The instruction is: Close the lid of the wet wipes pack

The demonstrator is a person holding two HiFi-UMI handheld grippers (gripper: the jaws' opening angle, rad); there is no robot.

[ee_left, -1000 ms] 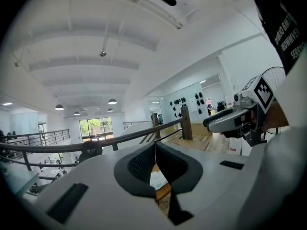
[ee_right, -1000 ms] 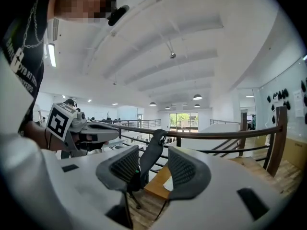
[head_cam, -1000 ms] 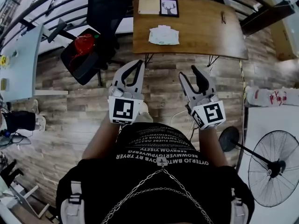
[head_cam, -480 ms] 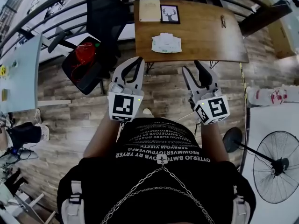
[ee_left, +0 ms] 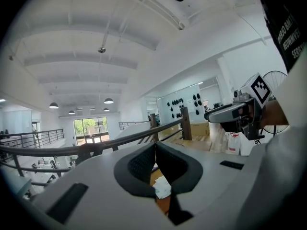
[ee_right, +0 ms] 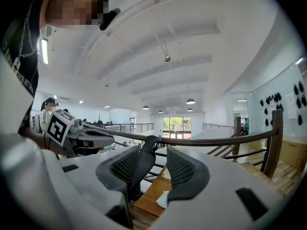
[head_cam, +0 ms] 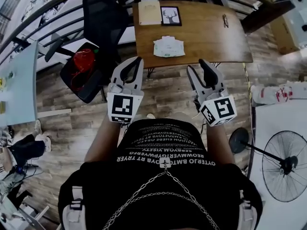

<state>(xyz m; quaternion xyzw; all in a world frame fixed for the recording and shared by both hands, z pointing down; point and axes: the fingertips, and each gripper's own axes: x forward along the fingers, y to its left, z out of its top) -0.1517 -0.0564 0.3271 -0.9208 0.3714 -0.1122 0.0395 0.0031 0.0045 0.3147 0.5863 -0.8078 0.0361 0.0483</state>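
In the head view, a wooden desk [head_cam: 206,32] stands on plank flooring; the wet wipes pack [head_cam: 168,47] lies near its front edge, ahead of the left tool [head_cam: 138,62] and right tool [head_cam: 199,72]. The left gripper view shows jaws tip to tip, holding nothing. The right gripper view shows jaws apart and empty, with the pack on the desk beyond.

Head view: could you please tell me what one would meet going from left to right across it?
Red item → left gripper → wet wipes pack → right gripper → standing fan.
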